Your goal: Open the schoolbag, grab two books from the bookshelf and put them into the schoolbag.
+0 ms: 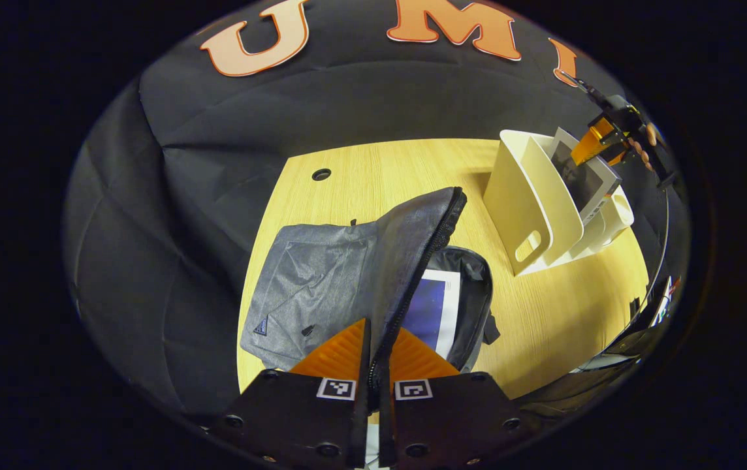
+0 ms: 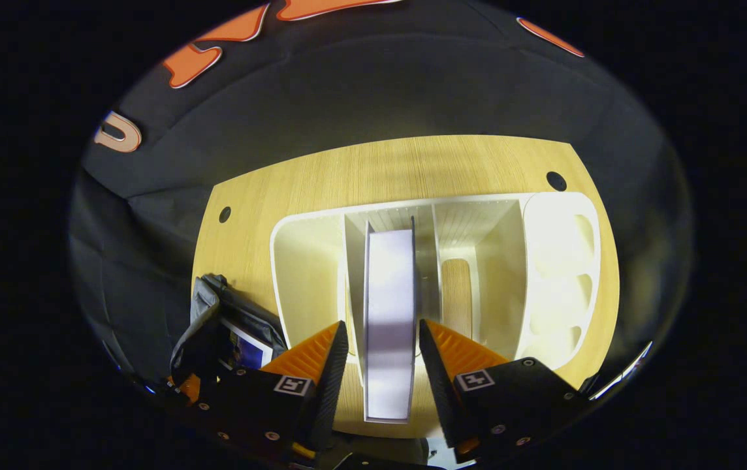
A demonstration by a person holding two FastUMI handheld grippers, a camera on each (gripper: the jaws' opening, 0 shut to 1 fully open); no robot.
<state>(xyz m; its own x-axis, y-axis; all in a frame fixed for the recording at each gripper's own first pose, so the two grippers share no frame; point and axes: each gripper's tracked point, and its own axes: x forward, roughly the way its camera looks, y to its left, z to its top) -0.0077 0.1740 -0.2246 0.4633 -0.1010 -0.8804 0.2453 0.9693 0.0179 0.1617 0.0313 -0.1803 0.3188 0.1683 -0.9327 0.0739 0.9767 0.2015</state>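
- Second book point(image 2: 390, 313), a thin white-edged volume, stands upright in the middle slot of the cream plastic bookshelf point(image 2: 556, 261) and runs straight ahead between the right gripper point(image 2: 383, 356) fingers, its long edge in line with them.
- The right gripper is spread, a finger on each side of the book with gaps showing, so it is not yet pinching; judged next, it only needs to close.
- The left gripper point(image 1: 380, 356) is clenched on the zippered flap of the grey fabric schoolbag point(image 1: 321, 274), lifting it open.
- Inside the bag lies a first book with a blue cover point(image 1: 432, 310).
- The bag lies on the light wooden table point(image 1: 373, 170), to the left of the bookshelf.
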